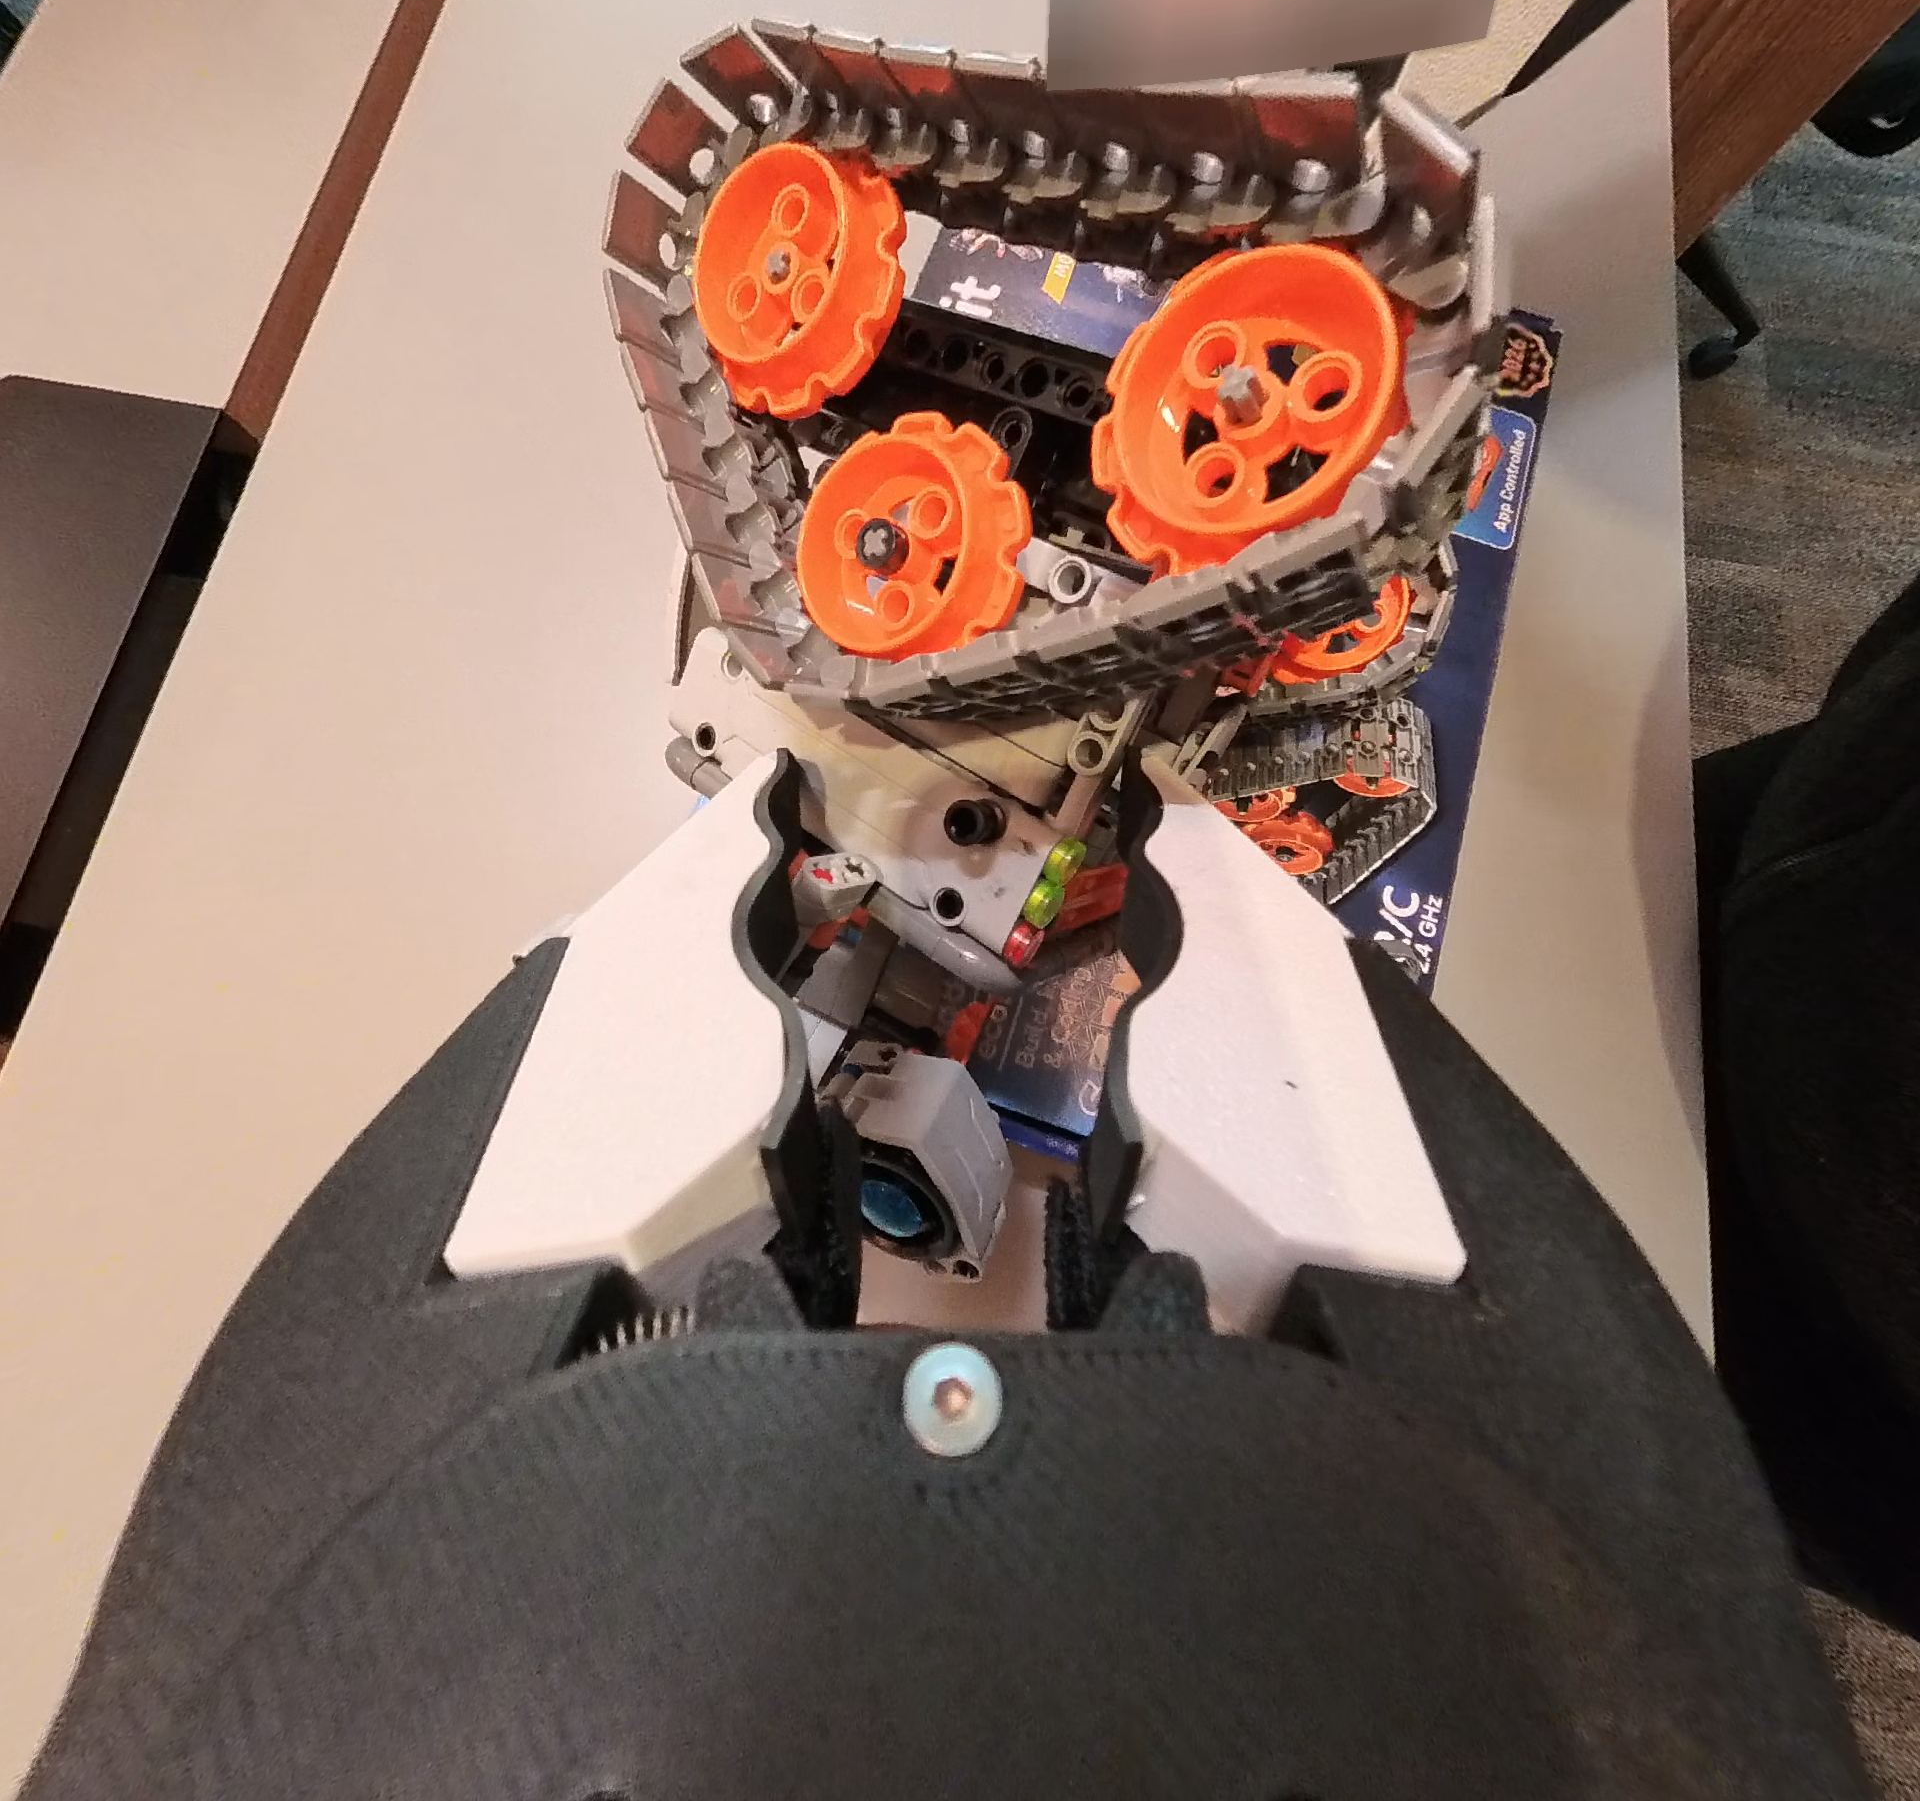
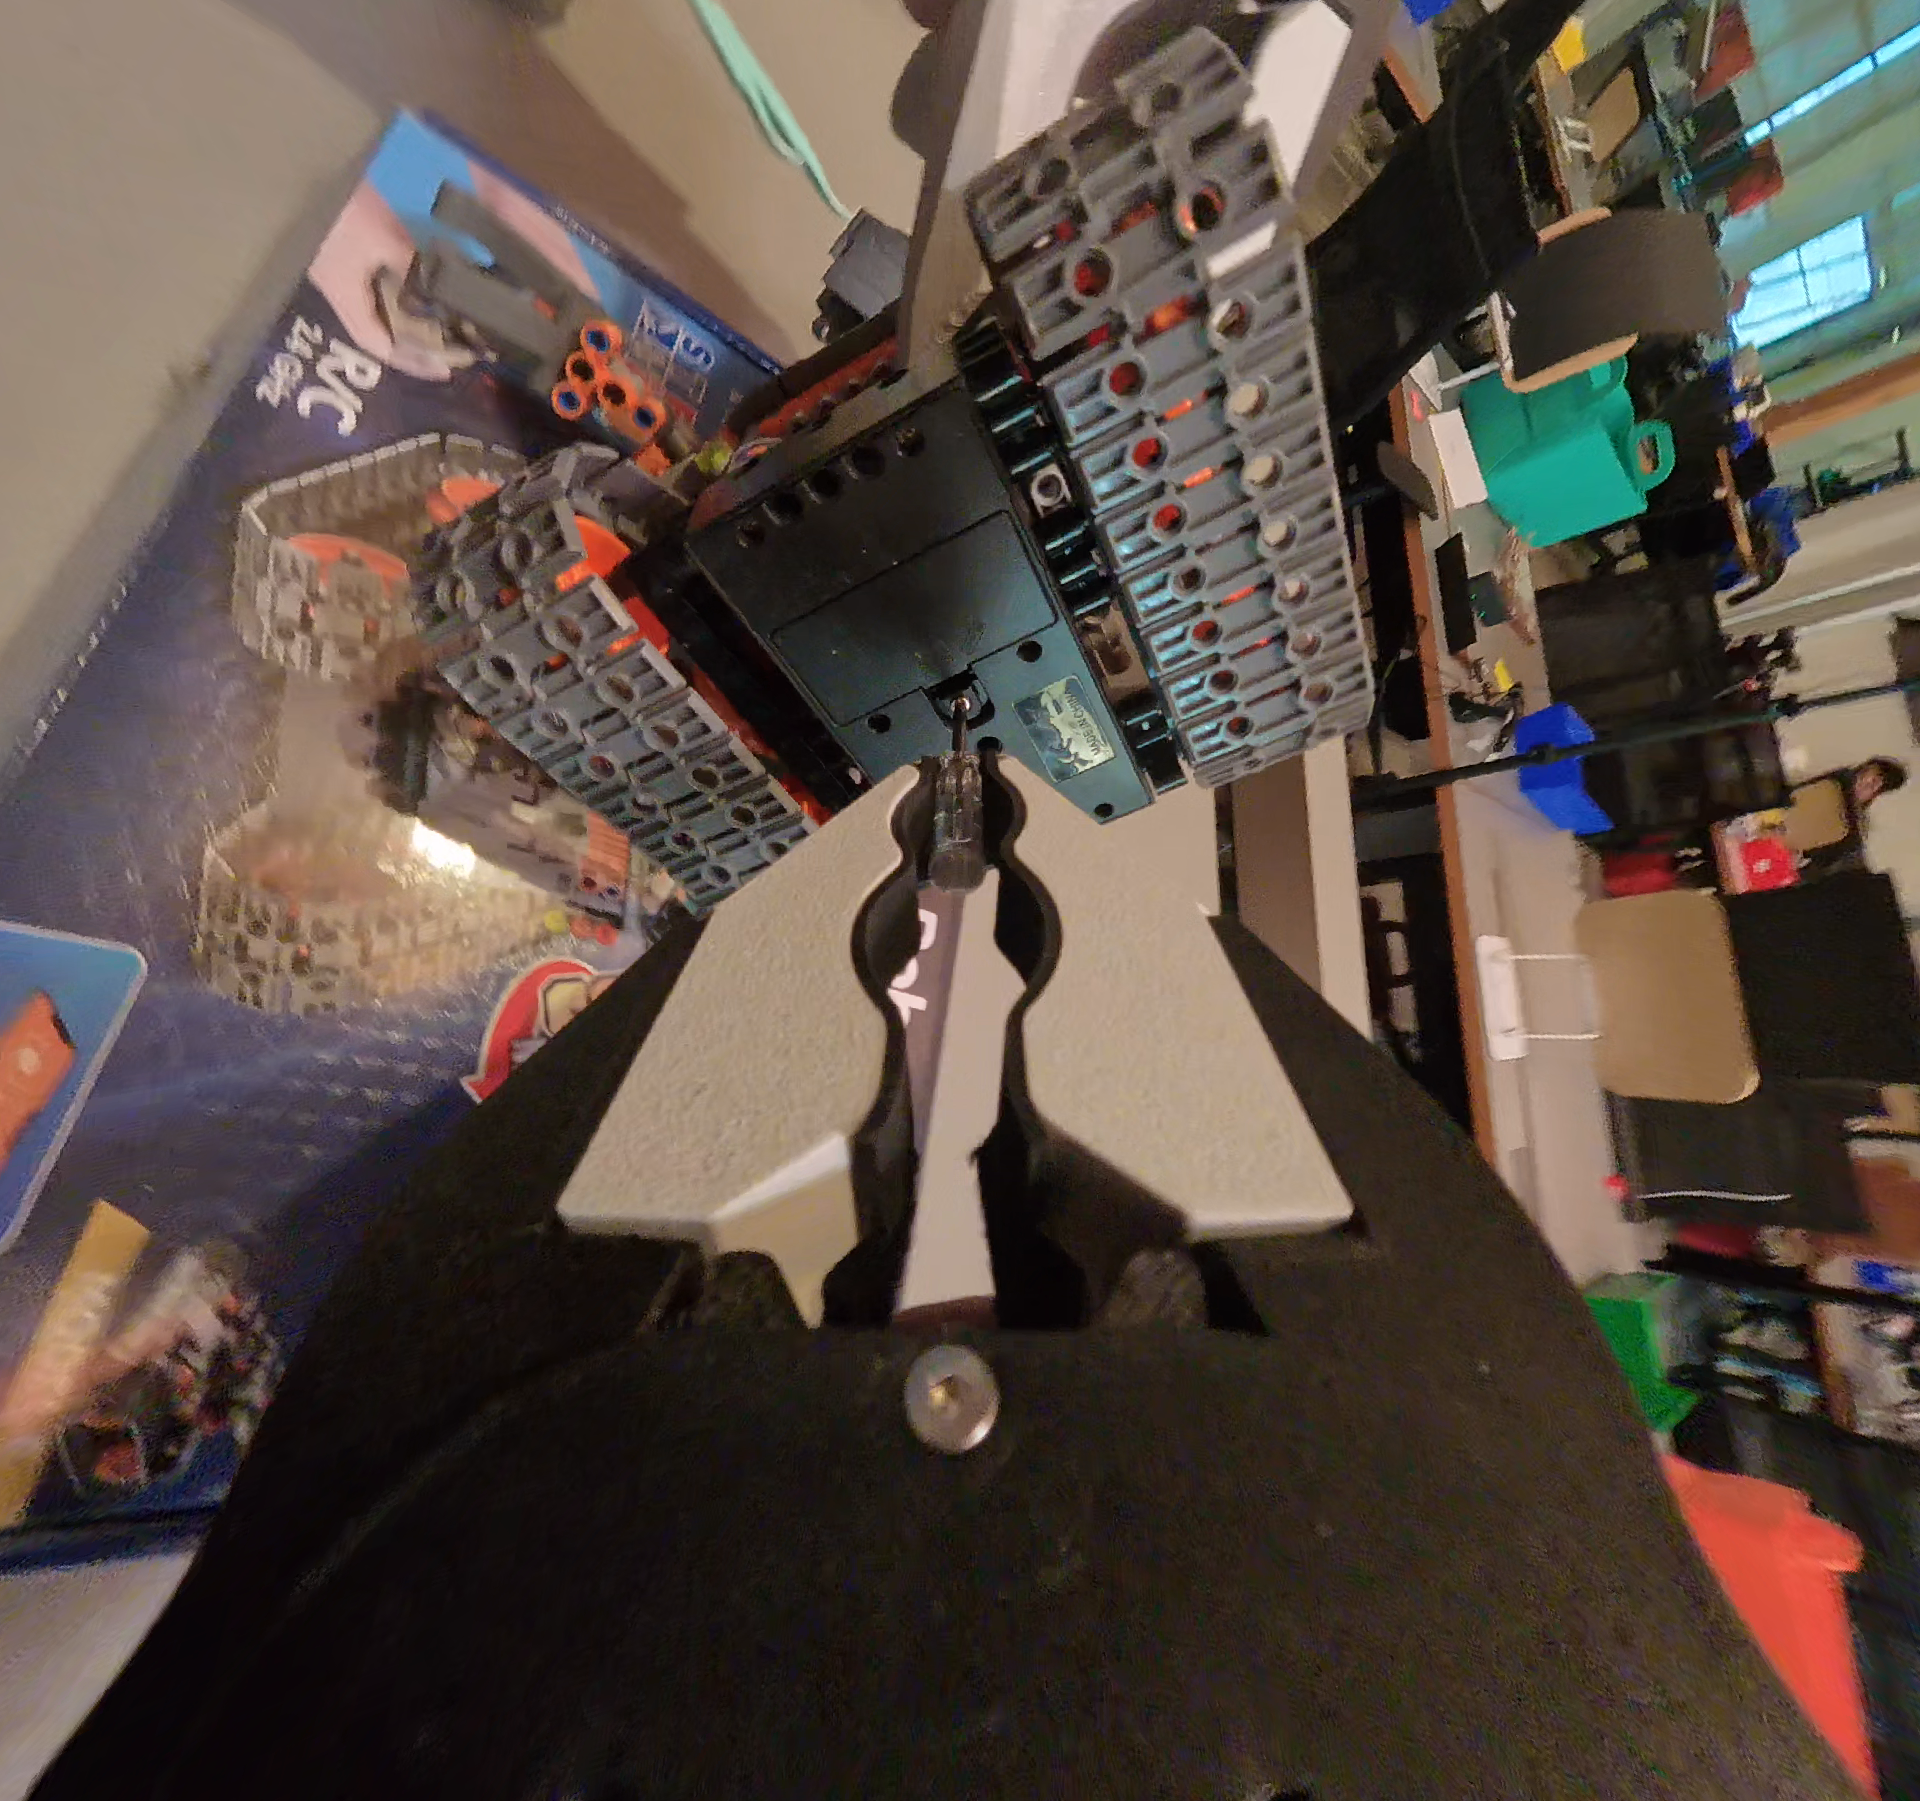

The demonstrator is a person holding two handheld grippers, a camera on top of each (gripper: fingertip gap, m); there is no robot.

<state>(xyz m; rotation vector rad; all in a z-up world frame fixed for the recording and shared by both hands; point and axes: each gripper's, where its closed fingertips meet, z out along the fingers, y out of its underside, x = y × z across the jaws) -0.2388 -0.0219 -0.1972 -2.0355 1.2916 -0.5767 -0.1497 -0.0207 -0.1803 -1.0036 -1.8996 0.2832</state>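
In the left wrist view, the left hand-held gripper (image 1: 961, 816) is closed partway around the white and grey body of a brick-built tracked vehicle (image 1: 1039, 421), its fingers (image 1: 665, 930) pressing on either side. The vehicle is held turned on its side, so one grey track (image 1: 727, 463) and three orange wheels (image 1: 1247, 401) face the camera. Below and to the right lies its blue box (image 1: 1475, 712) on the pale worktop (image 1: 364, 712).

In the right wrist view, the right hand-held gripper (image 2: 954, 785) is pinched nearly closed on a small clear-handled screwdriver (image 2: 954, 826), whose tip meets the screw in the black battery cover (image 2: 904, 598) on the vehicle's underside. Tilting the vehicle seems to be what exposes that cover.
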